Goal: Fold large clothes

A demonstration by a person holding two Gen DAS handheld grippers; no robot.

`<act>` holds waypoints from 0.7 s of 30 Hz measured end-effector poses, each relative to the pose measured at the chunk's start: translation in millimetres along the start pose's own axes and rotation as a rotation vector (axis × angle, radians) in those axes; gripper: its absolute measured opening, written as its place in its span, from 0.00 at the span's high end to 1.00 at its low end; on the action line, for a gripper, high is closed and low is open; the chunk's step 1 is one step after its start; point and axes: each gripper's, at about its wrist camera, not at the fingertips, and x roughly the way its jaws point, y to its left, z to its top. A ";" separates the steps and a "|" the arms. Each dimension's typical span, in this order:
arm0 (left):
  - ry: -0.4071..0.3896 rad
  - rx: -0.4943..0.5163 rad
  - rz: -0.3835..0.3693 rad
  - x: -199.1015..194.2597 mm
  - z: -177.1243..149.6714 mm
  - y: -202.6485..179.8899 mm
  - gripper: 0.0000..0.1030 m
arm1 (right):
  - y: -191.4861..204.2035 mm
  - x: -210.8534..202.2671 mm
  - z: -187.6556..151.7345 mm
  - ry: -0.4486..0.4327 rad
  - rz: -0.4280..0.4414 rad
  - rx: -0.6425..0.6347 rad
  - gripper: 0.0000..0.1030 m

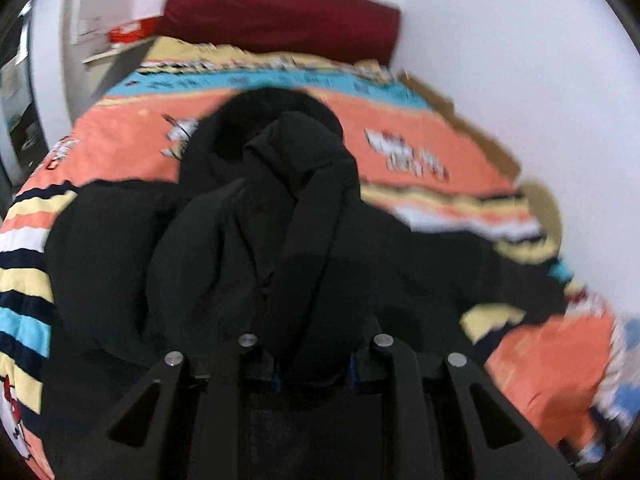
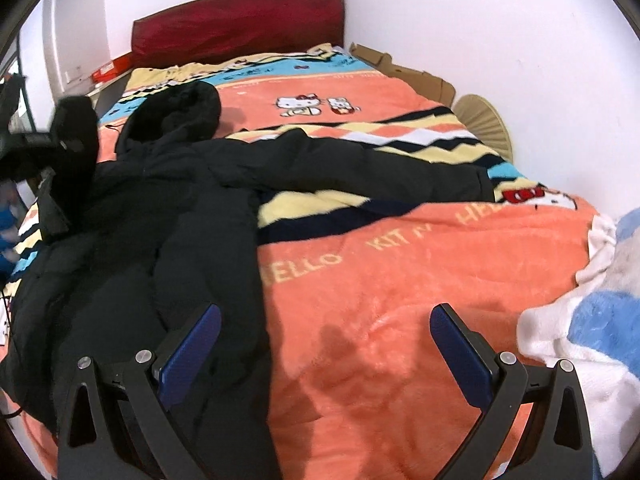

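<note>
A black hooded puffer jacket (image 2: 168,200) lies on the bed's orange cartoon blanket (image 2: 400,260), with its hood (image 2: 180,108) toward the headboard. One sleeve (image 2: 360,168) stretches out flat to the right. My left gripper (image 1: 314,360) is shut on the other sleeve, and bunched black fabric (image 1: 304,208) fills the gap between its jaws and hides the fingertips. In the right wrist view that sleeve (image 2: 76,132) is held up at the left edge. My right gripper (image 2: 326,344) hangs open over the jacket's lower hem and the blanket, with nothing between its blue pads (image 2: 192,356).
A dark red cushion (image 2: 240,24) stands against the wall at the head of the bed. Flattened cardboard (image 2: 420,76) and a beige fan-shaped object (image 2: 484,120) sit along the right wall. A white and blue fluffy blanket (image 2: 580,320) is bunched at the near right.
</note>
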 end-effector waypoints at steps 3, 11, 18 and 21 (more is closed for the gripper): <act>0.074 0.071 0.027 32.1 -27.6 -16.6 0.80 | -5.1 5.0 -2.4 0.008 0.001 0.012 0.00; 0.160 0.122 0.009 51.9 -53.9 -29.7 0.57 | -7.1 1.0 -4.6 0.003 0.006 0.022 0.00; 0.098 0.114 -0.074 1.4 -36.0 -35.5 0.53 | -5.0 -20.9 -6.2 -0.026 0.013 0.024 0.00; 0.065 0.115 -0.122 -26.3 -28.8 -36.9 0.52 | -3.6 -33.7 -5.9 -0.048 0.014 0.020 0.00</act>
